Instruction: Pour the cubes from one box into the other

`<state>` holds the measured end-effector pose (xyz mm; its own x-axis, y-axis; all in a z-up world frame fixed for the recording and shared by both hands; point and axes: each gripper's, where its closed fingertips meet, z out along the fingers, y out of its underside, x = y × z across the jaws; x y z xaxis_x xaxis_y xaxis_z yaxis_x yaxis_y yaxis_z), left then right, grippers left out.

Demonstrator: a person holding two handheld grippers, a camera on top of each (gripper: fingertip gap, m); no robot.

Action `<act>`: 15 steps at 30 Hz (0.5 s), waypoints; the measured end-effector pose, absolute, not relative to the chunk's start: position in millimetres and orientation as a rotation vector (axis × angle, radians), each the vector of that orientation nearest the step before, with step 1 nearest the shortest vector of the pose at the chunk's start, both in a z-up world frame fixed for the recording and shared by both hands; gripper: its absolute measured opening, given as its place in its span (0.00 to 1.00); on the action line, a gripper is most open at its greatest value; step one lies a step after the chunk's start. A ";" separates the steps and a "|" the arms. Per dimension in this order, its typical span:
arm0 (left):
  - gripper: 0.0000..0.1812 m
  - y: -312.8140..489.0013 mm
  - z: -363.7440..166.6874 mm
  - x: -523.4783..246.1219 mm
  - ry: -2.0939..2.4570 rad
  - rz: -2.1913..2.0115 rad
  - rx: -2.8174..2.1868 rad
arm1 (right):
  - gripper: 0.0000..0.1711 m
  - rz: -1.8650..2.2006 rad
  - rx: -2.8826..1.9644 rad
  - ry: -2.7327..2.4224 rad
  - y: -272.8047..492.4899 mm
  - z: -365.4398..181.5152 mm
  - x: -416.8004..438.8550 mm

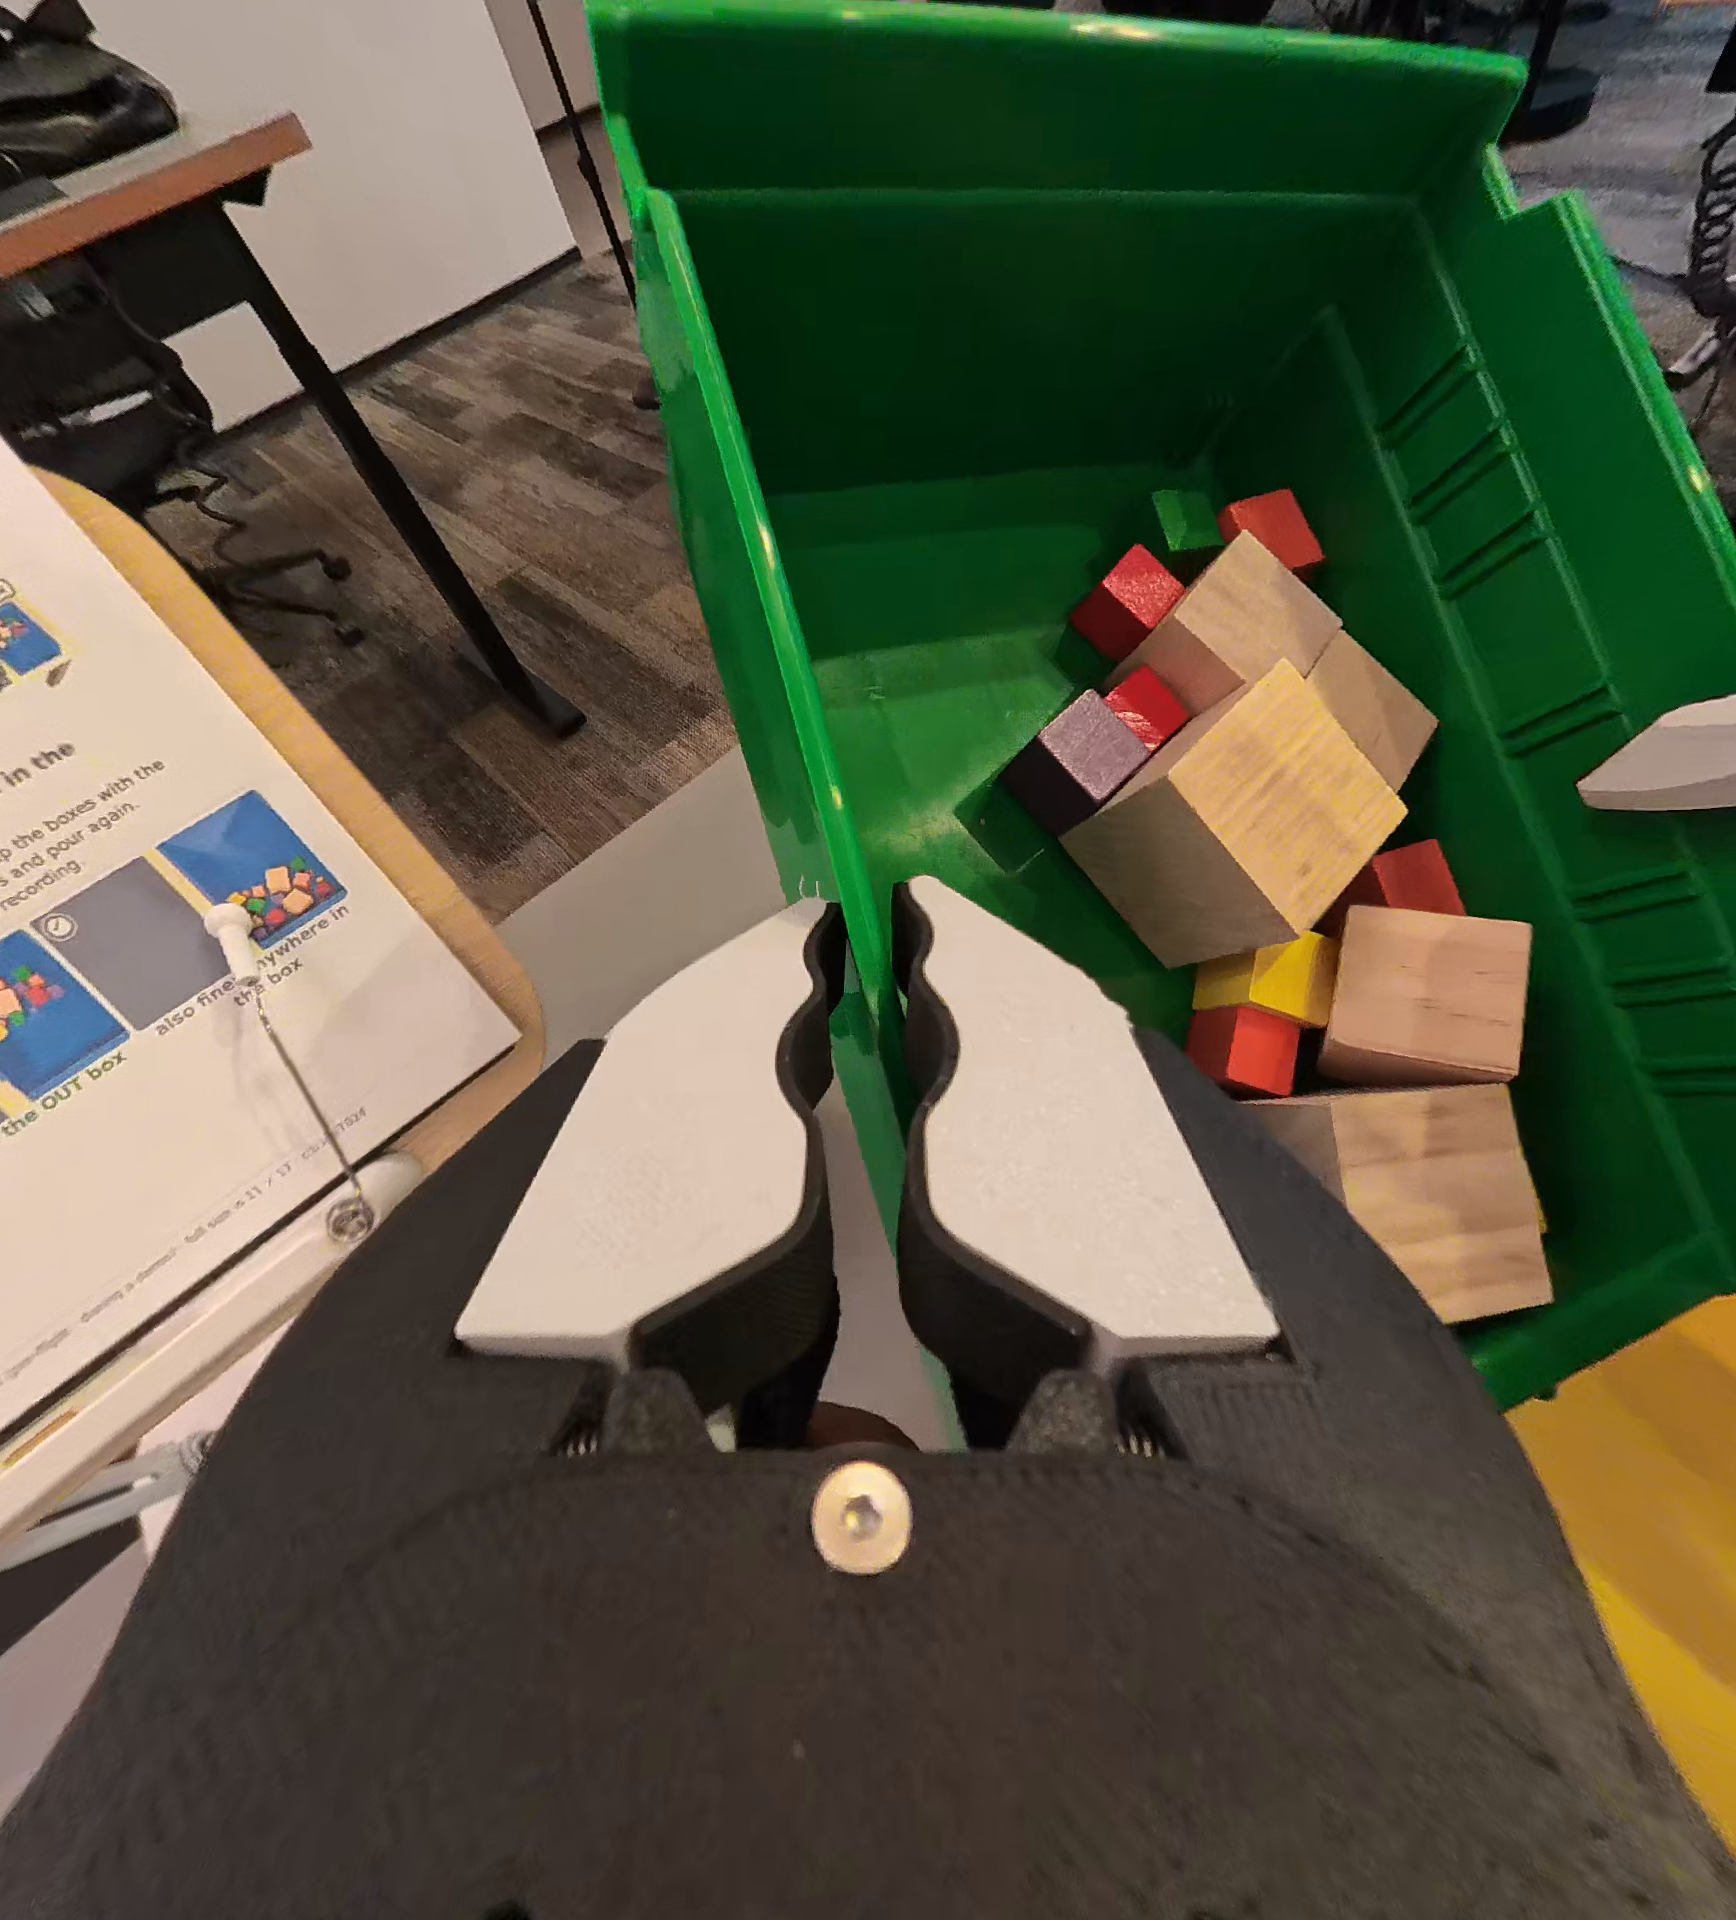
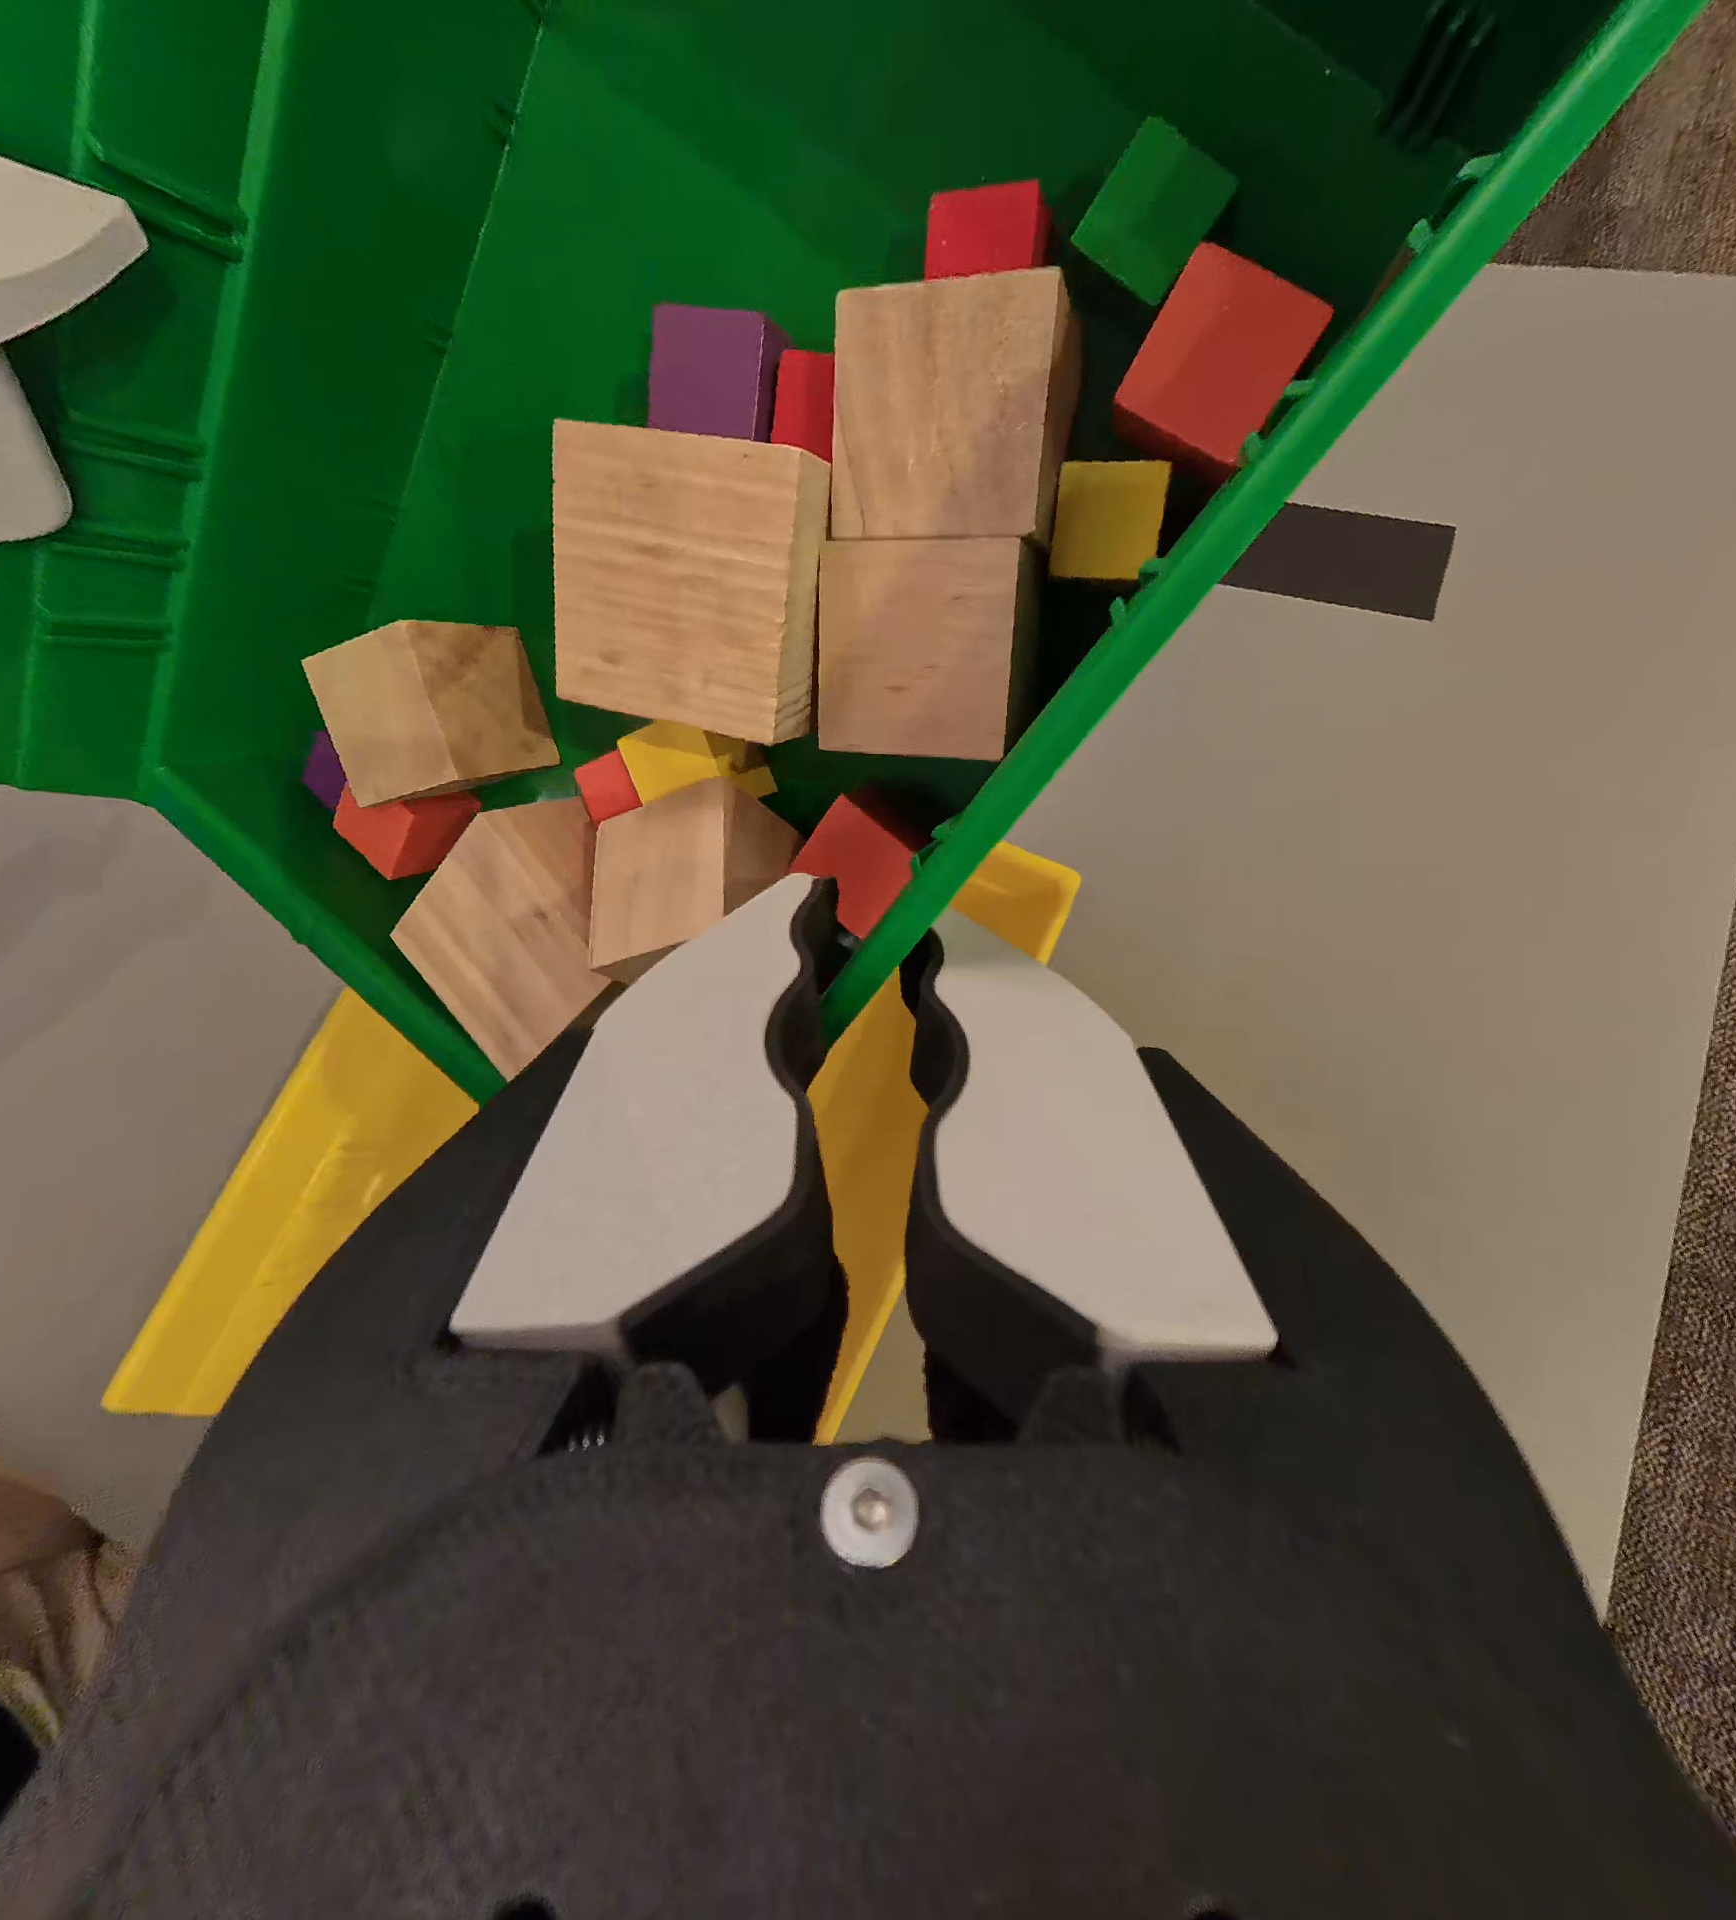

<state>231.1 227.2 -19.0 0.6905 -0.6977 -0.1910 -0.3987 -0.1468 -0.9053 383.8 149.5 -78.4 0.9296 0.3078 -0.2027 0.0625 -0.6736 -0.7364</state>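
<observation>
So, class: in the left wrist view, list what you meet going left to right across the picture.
Instruction sheet → left claw clamped on the green box wall → pile of wooden and coloured cubes inside the box → right claw fingertip at the far wall.

left claw (image 1: pixel 869 914) clamped, right claw (image 2: pixel 869 920) clamped

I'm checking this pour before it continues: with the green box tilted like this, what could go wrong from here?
1. Each gripper, left and right, pinches only a thin wall of the green box; the shifting cubes could twist it loose.
2. The cubes crowd one corner, and the yellow box shows only partly beneath it, so some may land on the grey table.
3. Large wooden cubes may tumble out together and bounce out.
</observation>
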 end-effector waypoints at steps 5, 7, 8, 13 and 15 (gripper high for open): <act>0.04 231.2 -24.9 238.2 0.869 -0.300 -1.694 | 0.03 0.380 -2.241 -0.241 158.6 -88.3 391.8; 0.05 229.3 -23.6 241.9 0.882 -0.283 -1.641 | 0.03 0.372 -2.247 -0.237 159.6 -94.4 394.3; 0.05 228.6 -23.6 244.0 0.897 -0.266 -1.621 | 0.02 0.358 -2.252 -0.243 160.2 -98.1 395.7; 0.05 229.9 -22.2 247.9 0.890 -0.251 -1.561 | 0.02 0.353 -2.213 -0.222 165.9 -107.8 396.9; 0.05 230.5 -24.3 248.4 0.891 -0.241 -1.536 | 0.02 0.349 -2.206 -0.218 167.0 -111.3 397.2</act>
<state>248.4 230.5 -24.3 0.6766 -0.6507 -0.3446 -0.3887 0.0819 -0.9177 397.2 167.0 -111.3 0.9454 0.2768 -0.1720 0.0339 -0.6084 -0.7929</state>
